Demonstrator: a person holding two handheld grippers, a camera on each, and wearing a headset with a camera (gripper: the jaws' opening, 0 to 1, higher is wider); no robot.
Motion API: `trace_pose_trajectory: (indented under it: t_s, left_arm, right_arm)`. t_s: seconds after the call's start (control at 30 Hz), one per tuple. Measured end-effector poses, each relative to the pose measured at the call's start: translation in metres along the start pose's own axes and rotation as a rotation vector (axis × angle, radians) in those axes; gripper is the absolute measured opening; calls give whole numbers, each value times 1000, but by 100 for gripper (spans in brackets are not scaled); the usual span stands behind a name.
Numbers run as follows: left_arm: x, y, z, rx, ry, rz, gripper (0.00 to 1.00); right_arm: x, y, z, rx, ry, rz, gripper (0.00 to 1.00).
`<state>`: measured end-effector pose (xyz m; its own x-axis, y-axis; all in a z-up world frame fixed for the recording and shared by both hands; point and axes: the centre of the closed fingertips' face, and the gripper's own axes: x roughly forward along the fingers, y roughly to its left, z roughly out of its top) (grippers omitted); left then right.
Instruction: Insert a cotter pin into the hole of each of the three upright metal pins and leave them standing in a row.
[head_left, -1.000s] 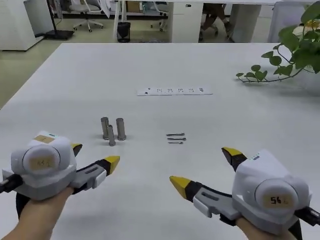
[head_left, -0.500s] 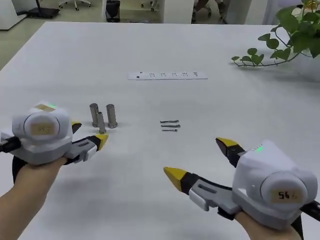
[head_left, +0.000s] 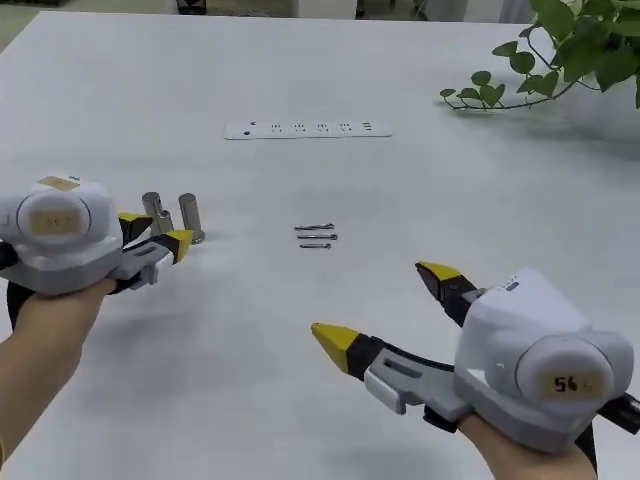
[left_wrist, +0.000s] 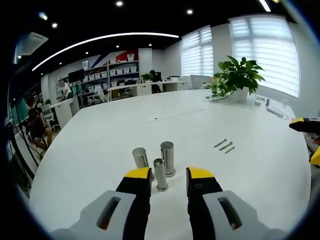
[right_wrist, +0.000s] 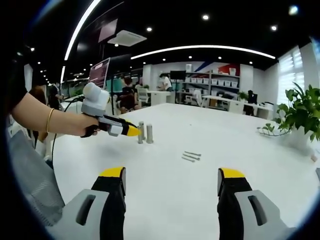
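The left gripper view shows all three metal pins (left_wrist: 167, 157) upright in a tight cluster just ahead of the left tongs (left_wrist: 168, 174), which are narrowly parted and empty; in the head view those tongs cover one pin; three cotter pins (head_left: 317, 235) lie loose on the counter (head_left: 300, 80); the right tongs (head_left: 383, 303) gape wide, empty.

Left gripper (head_left: 155, 229) jaws slightly parted, right gripper (head_left: 382, 302) jaws spread wide
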<state>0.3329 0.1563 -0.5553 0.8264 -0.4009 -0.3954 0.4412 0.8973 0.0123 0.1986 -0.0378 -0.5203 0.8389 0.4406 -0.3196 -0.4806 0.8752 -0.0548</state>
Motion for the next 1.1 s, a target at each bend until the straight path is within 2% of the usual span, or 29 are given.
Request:
trace_pose_trajectory:
  t_s: [0.1,0.2,0.3,0.43,0.67,1.1]
  left_arm:
    - [6,5,-4,35,19,5,21]
    - [10,9,-6,36,25,3,16]
    - [13,7,-7,39,29,-17,13]
    - [17,6,-15,71,62,-22,11]
    - [18,9,-15,34,61,-26,6]
    - [18,8,-15,15,62,-11,6]
  right_arm:
    - [1,-1,-1,12,2,1,72]
    - [1,-1,-2,10,5,1,71]
    - [1,-1,-2,10,4,4,71]
    - [0,0,-3,11,8,8,70]
    - [0,-2,-4,8,14,0,70]
    - [0,2,-6,-39,38,12,70]
